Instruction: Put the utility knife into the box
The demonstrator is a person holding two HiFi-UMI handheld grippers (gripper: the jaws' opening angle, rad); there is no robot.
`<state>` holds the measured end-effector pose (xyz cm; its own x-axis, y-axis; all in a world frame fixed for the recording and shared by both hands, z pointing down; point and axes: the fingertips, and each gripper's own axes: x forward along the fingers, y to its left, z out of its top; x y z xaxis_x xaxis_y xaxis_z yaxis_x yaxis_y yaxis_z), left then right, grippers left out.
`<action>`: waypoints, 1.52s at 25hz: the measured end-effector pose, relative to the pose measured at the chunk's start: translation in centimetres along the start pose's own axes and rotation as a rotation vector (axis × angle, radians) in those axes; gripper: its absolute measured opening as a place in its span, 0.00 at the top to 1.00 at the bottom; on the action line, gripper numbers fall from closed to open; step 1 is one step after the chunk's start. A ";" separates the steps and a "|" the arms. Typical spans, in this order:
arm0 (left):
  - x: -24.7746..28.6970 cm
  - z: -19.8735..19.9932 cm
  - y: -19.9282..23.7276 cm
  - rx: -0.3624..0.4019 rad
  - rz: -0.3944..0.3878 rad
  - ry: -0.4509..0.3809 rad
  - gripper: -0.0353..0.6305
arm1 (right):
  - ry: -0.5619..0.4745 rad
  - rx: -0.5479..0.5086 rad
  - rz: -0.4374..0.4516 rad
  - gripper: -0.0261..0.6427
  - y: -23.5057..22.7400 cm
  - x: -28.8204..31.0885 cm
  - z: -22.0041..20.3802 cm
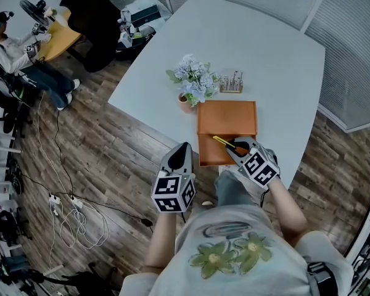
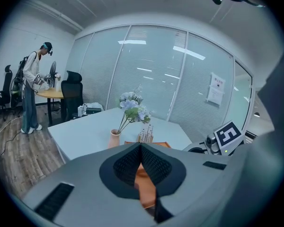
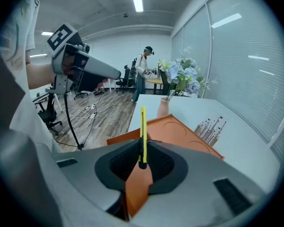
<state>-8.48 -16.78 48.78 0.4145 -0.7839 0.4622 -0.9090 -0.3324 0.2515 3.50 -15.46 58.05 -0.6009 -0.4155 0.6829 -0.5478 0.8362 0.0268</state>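
Observation:
A flat orange box [image 1: 227, 128] lies on the white table near its front edge; it also shows in the right gripper view as the orange box [image 3: 180, 134]. My right gripper [image 1: 234, 148] is shut on a slim yellow utility knife [image 3: 142, 131], which sticks out forward over the box's near part; in the head view the knife [image 1: 222, 142] hangs over the box's front half. My left gripper [image 1: 182, 155] is shut and holds nothing, off the table's front edge, left of the box. In its own view the left gripper [image 2: 141, 167] points at the box [image 2: 146, 186].
A pink vase of pale blue flowers [image 1: 192, 81] stands just behind the box's left corner, with a small rack of thin rods [image 1: 231, 84] beside it. A person [image 1: 18, 57] stands at a far desk. Cables [image 1: 74, 214] lie on the wooden floor.

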 end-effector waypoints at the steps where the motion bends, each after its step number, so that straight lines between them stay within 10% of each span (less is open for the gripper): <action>1: 0.0 0.0 0.0 -0.001 0.001 0.002 0.94 | 0.004 -0.006 0.004 0.87 0.0 0.1 -0.1; 38: 1.2 -1.4 2.1 -0.038 0.060 0.043 0.94 | 0.224 -0.180 0.101 0.87 0.6 5.8 -5.4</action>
<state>-9.84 -17.66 51.07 0.3619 -0.7782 0.5133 -0.9301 -0.2647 0.2545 2.87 -15.46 66.00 -0.4925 -0.2544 0.8323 -0.3683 0.9274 0.0656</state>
